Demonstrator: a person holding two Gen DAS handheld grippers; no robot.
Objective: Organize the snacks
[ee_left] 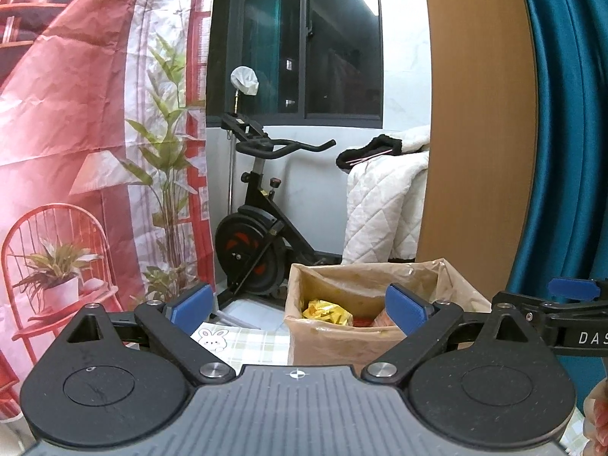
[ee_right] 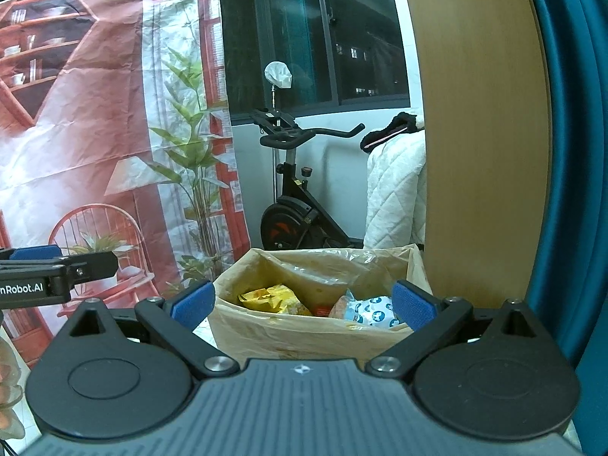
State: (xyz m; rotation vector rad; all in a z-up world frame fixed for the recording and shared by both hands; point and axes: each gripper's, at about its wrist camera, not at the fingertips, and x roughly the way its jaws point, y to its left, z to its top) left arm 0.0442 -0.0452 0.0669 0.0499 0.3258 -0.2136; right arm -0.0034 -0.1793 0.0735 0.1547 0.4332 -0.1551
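Both grippers empty, hovering before the snack box.

Left gripper (ee_left: 300, 309) and right gripper (ee_right: 302, 304): fingers wide, holding nothing. Lined box (ee_right: 304, 336) stands on the desk (ee_left: 243, 345) just ahead; inside, yellow packet (ee_right: 271, 298) left, white-blue packet (ee_right: 374, 313) right. Judged: between picks, or nearly finished. Next move needs a snack outside the box; only blurred shapes show at the frame edges.

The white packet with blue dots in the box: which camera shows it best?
The right wrist view. There the white packet with blue dots lies open to view at the right end of the lined cardboard box, beside the yellow snack bag. In the left wrist view, the left tool's right finger hides that spot.
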